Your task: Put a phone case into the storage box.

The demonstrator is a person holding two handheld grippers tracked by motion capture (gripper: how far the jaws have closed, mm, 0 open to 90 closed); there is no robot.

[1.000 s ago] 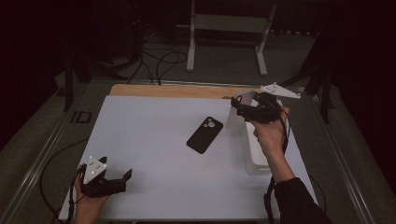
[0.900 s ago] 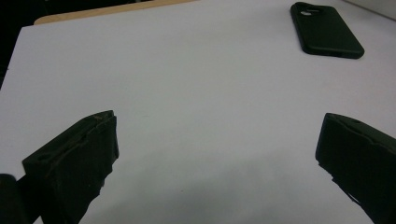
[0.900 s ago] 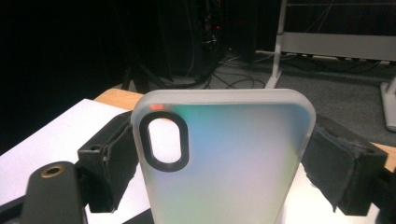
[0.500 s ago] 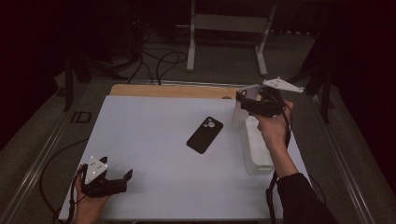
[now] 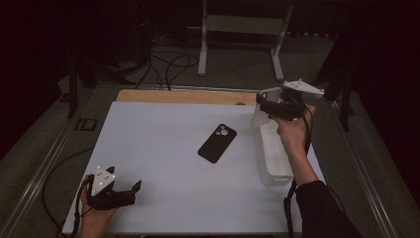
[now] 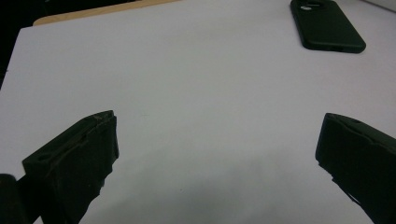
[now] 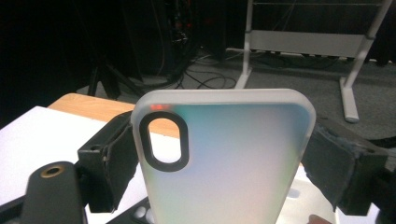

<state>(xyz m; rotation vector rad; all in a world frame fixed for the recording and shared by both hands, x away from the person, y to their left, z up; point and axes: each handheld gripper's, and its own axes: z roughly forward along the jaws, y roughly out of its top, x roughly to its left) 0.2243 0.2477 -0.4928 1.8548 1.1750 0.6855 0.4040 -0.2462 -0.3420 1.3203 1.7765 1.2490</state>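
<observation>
Gripping the frosted phone case [image 7: 224, 158] by its edges above the white bin [image 5: 273, 158], the right gripper's [image 5: 267, 101] fingers could let it slip; the left gripper [image 5: 130, 191] rests open on the worktop [image 5: 163, 134], well away from the bin.

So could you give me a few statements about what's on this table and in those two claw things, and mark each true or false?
1. The right gripper is clamped on a translucent phone case. True.
2. The left gripper holds the dark phone. False: its jaws stand open and empty near the table's front edge, and the phone lies apart from it in the middle.
3. The phone lies with its camera side up. True.
4. A white bin stands at the table's left edge. False: it stands at the right edge, beside the right hand.
5. The phone case lies flat in the bin. False: it is held up above the bin's far end.
</observation>
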